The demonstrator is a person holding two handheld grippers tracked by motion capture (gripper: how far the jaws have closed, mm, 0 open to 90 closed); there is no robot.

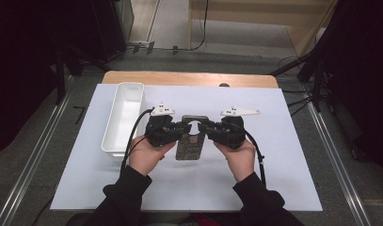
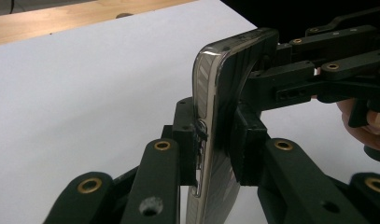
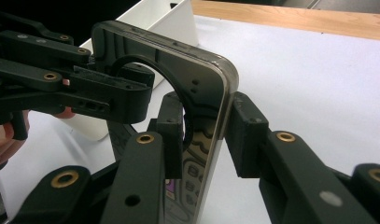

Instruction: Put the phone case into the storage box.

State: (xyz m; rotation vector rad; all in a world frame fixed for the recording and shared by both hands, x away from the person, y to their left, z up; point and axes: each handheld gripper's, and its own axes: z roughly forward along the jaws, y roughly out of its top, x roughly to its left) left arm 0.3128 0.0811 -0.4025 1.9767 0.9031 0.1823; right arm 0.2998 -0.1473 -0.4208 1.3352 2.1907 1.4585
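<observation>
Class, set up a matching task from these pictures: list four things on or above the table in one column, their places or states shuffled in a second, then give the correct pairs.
Things:
1. phone case
2. white bin
3. left gripper
4. right gripper

Places or states:
A. stands on the sheet's left part
B. shut on the patterned item's left edge
C. held between both tools, above the sheet
D. shut on the patterned item's right edge

Pairs: 1-C, 2-A, 3-B, 4-D
</observation>
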